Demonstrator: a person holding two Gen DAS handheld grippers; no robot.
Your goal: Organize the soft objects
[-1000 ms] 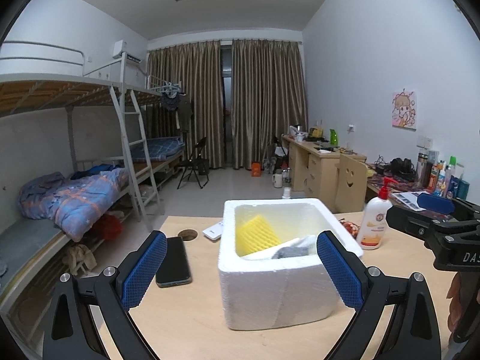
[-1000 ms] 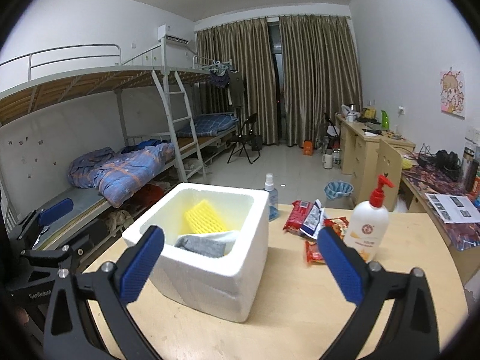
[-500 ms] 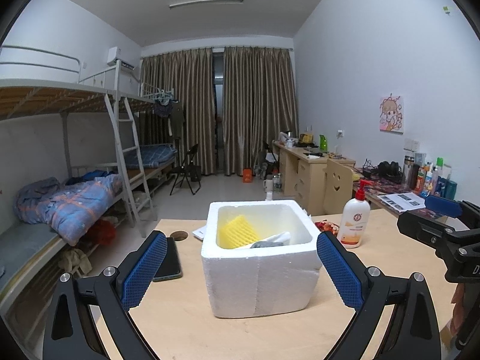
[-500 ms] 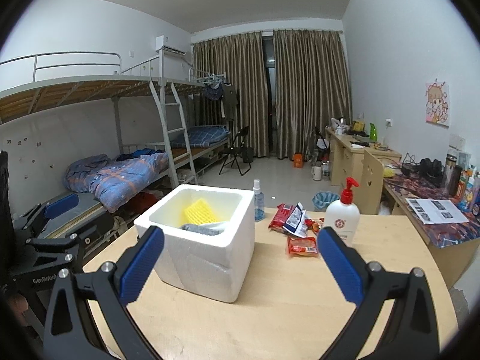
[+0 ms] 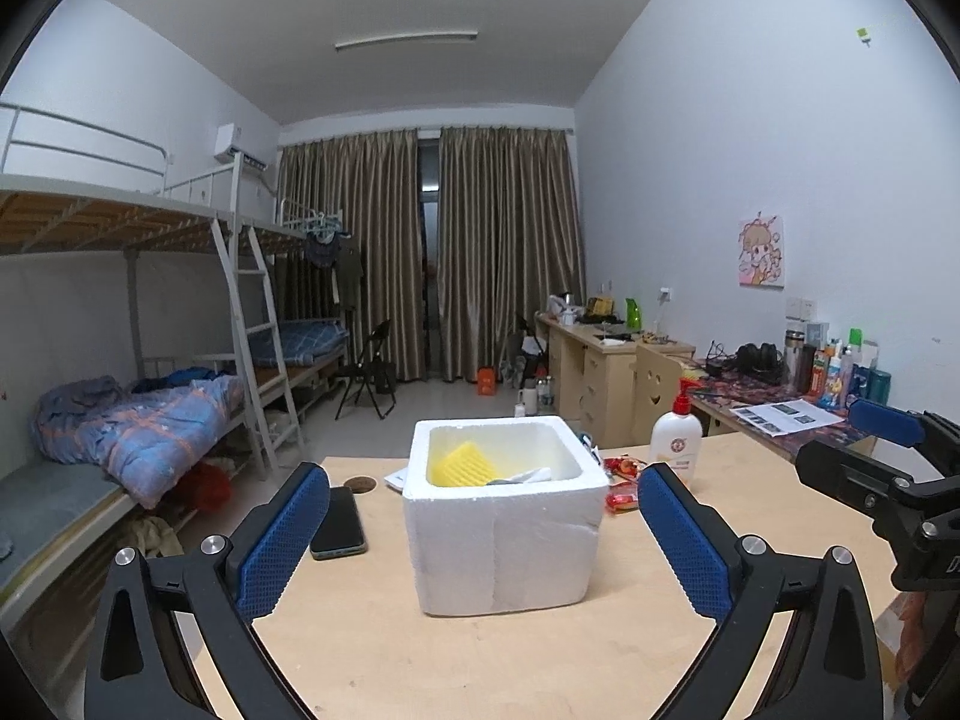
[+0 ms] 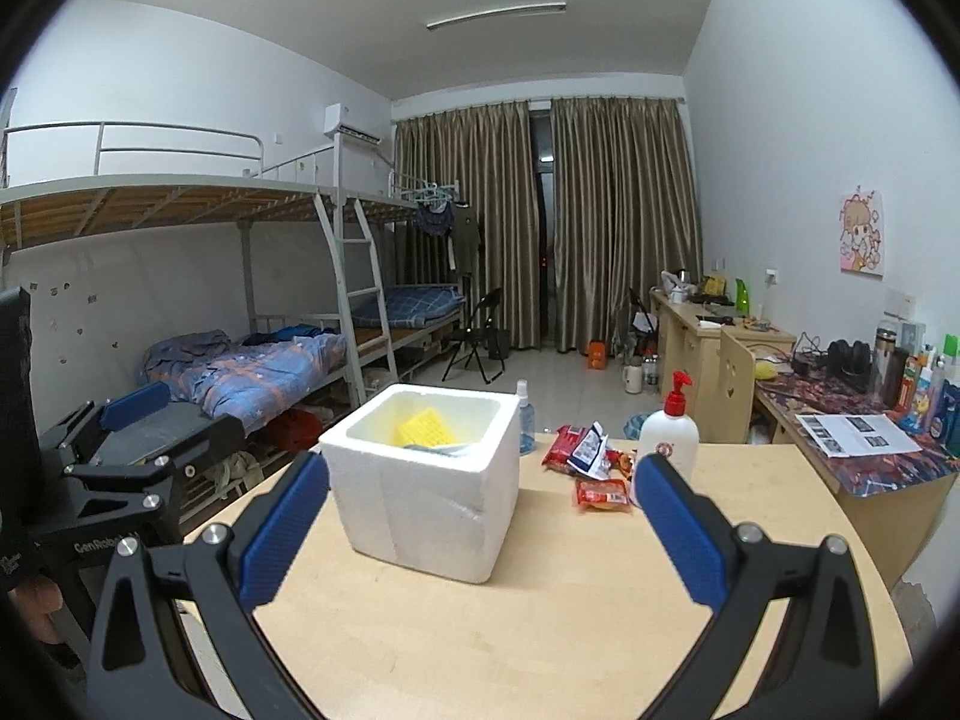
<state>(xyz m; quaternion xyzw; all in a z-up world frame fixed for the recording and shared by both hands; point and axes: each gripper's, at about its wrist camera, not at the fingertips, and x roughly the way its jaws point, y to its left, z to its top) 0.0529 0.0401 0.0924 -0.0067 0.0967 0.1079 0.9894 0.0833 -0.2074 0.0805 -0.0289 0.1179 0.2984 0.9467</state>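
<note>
Beside foam box (image 5: 503,546): phone (image 5: 337,522) (snacks (image 6: 591,461)).

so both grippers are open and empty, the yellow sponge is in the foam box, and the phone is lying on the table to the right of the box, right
Not quite. The left wrist view shows the phone on the table to the left of the foam box, not right. The rest holds: left gripper and right gripper open and empty, yellow sponge inside.

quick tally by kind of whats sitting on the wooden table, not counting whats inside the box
foam box: 1
pump bottle: 1
spray bottle: 1
phone: 1
red snack packets: at least 3, bunched, exact count unclear
white flat item behind the box: 1
total: at least 8
</note>
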